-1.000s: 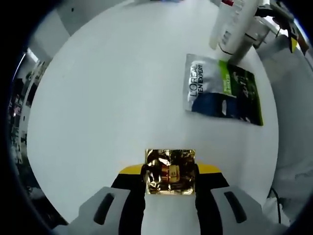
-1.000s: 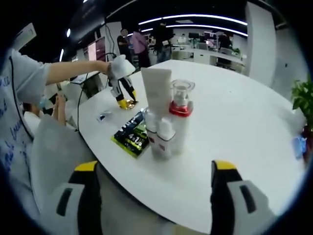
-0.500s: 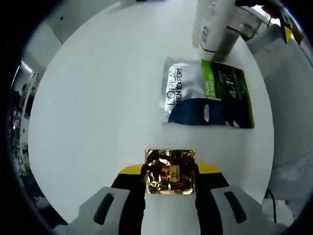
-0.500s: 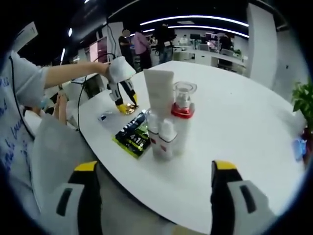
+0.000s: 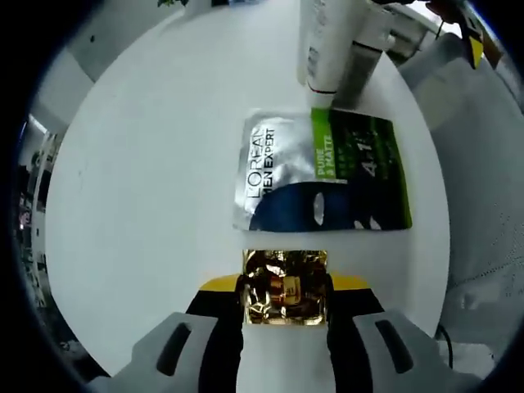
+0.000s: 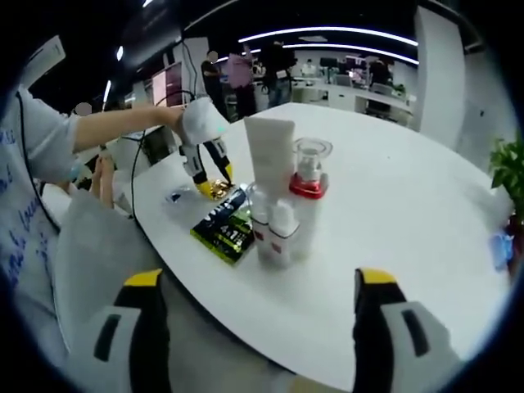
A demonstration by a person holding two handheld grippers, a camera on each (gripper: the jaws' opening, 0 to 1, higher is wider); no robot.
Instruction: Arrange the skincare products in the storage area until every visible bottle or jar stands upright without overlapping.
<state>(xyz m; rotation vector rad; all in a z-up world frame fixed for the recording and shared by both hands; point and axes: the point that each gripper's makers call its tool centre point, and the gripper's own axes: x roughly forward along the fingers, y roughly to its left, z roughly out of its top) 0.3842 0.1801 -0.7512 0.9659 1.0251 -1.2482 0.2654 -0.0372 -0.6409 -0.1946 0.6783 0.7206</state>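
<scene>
My left tongs are clamped on a small crinkled gold-foil sachet, pinched flat between the yellow-tipped jaws and held low over the white round table, just short of the near edge of a flat silver, blue and green sheet-mask packet. I judge I am holding the sachet level like this so it can be set down beside the packet and not on top of it, since nothing may overlap.

My right tongs stand apart with nothing between the jaws, hanging off the table's near edge, waiting their turn.

Past the packet's far edge, the upright cluster stands close together: a tall white squeeze tube on its cap, a clear pump bottle with a red collar and two small white bottles. In the right gripper view the packet lies touching or almost touching the cluster's base, near the table's edge on my side. The foil sachet and the packet cannot stand upright, so lying flat and apart seems the best end for them.
</scene>
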